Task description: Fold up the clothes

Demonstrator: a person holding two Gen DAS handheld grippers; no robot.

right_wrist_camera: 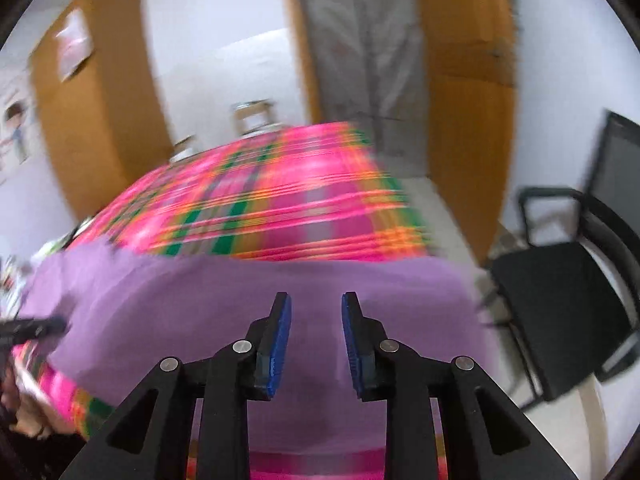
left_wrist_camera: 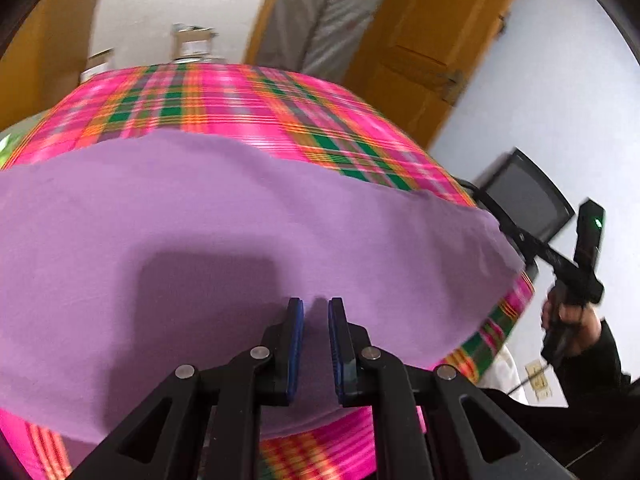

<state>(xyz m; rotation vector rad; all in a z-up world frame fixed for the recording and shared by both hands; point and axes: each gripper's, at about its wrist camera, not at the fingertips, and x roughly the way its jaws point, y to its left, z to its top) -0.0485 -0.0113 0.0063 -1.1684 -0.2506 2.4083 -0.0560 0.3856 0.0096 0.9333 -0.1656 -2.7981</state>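
Note:
A plain purple garment [left_wrist_camera: 200, 240] lies spread flat over the near half of a table covered by a pink, green and orange plaid cloth [left_wrist_camera: 240, 100]. My left gripper [left_wrist_camera: 316, 312] hovers over the garment's near middle. Its blue pads stand a narrow gap apart, and only the flat fabric below shows between them. In the right wrist view the garment [right_wrist_camera: 280, 280] reaches to the table's right edge. My right gripper [right_wrist_camera: 316, 308] is over it, open wider, with nothing between its pads. A hand [left_wrist_camera: 568, 320] holds that gripper off the garment's right corner.
A black chair [right_wrist_camera: 560, 300] stands just right of the table. A dark screen [left_wrist_camera: 524, 200] sits by the wall beyond the right corner. Small boxes [left_wrist_camera: 192, 44] stand past the table's far edge, with a wooden door [left_wrist_camera: 432, 40] and a wooden cabinet [right_wrist_camera: 96, 100] behind.

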